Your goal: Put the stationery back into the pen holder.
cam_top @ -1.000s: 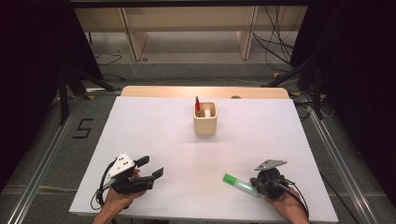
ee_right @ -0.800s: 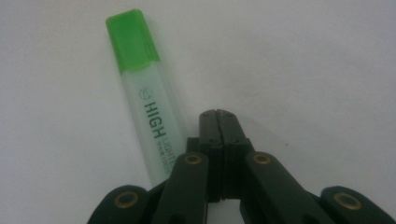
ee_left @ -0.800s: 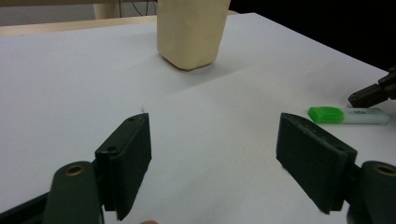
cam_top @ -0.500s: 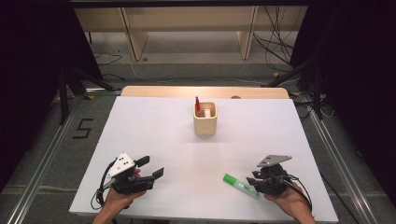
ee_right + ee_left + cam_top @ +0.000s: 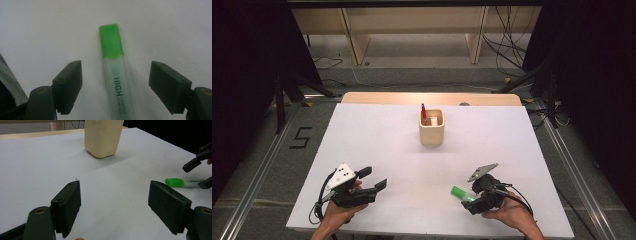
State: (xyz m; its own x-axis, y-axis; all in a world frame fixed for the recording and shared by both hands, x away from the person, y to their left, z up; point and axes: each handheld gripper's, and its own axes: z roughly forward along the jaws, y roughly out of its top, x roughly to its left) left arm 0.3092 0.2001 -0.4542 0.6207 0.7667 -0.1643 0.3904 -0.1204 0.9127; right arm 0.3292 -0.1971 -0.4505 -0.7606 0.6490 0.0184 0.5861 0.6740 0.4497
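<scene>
on the white table [image 5: 377, 135] a green-capped highlighter [image 5: 461, 194] lies flat near the front right corner, its cap pointing toward the middle of the table and its clear barrel running back under the right gripper [image 5: 476, 200]. that gripper's jaws have just been opening, and they stand wide now, one on each side of the barrel without pressing it; in the right gripper view the highlighter [image 5: 115, 72] sits between the two black jaws with bare table showing on both sides of it, the printed word on the barrel readable and the green cap farthest from the camera. the person's right hand [image 5: 510, 219] holds the gripper low over the table at the near edge. over on the other side the left gripper [image 5: 371, 179] rests in the left hand [image 5: 339, 214] near the front left corner, its jaws spread wide too, with nothing between them; its view looks across the table at the highlighter [image 5: 183, 182] and at the tips of the other gripper's jaws around it. well away from both, toward the far middle of the table, stands a pale wooden pen holder [image 5: 432, 127], upright, with a red pen [image 5: 423, 112] sticking out of it.
</scene>
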